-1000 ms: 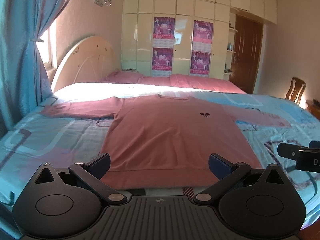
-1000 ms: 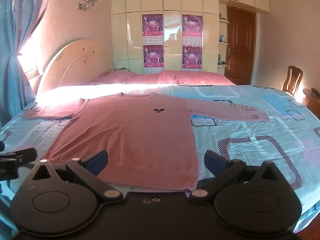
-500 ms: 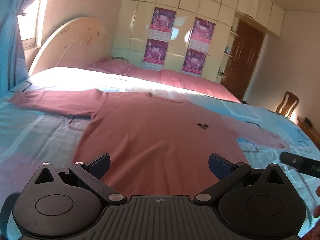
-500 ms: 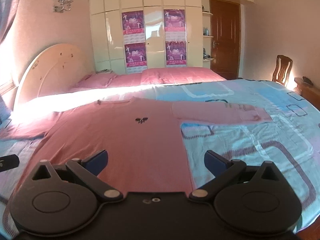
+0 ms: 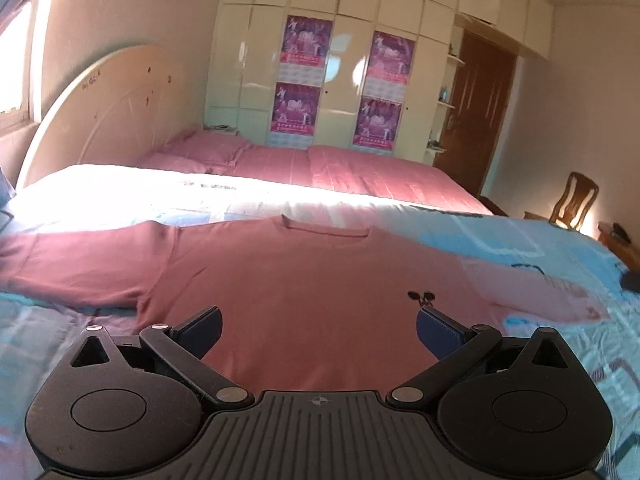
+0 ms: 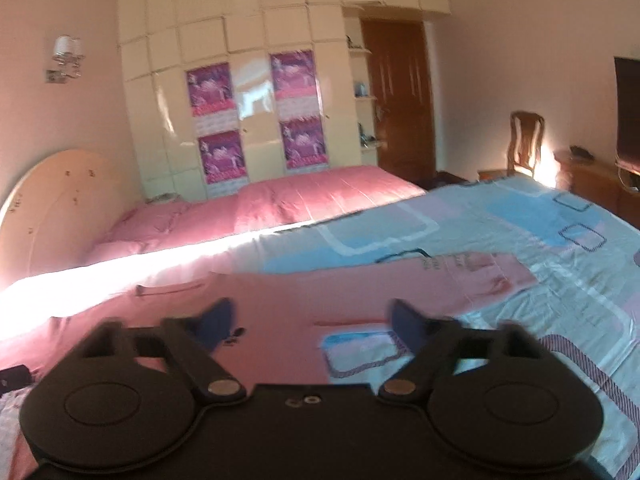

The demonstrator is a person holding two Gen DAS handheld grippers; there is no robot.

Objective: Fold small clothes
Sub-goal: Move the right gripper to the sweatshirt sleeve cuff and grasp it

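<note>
A pink long-sleeved top (image 5: 304, 280) lies flat on the bed, sleeves spread to both sides, a small dark logo (image 5: 422, 297) on its chest. My left gripper (image 5: 318, 330) hovers open over the top's body, nothing between its fingers. In the right wrist view the same top (image 6: 288, 316) fills the lower left, and its right sleeve (image 6: 472, 272) runs out over the blue bedspread. My right gripper (image 6: 310, 320) is above the armpit area near that sleeve; its jaws are closing, still apart, and I see no cloth pinched between them.
The bed carries a light blue patterned bedspread (image 6: 520, 240) with pink bedding (image 5: 340, 168) behind it. A rounded headboard (image 5: 108, 112) stands at the left, a wardrobe with posters (image 5: 340, 92) at the back, a wooden chair (image 6: 526, 142) and a door (image 6: 400, 100) at the right.
Both grippers have moved forward from the hem over the top, the left towards the left sleeve side, the right towards the right sleeve. The right jaws have narrowed.
</note>
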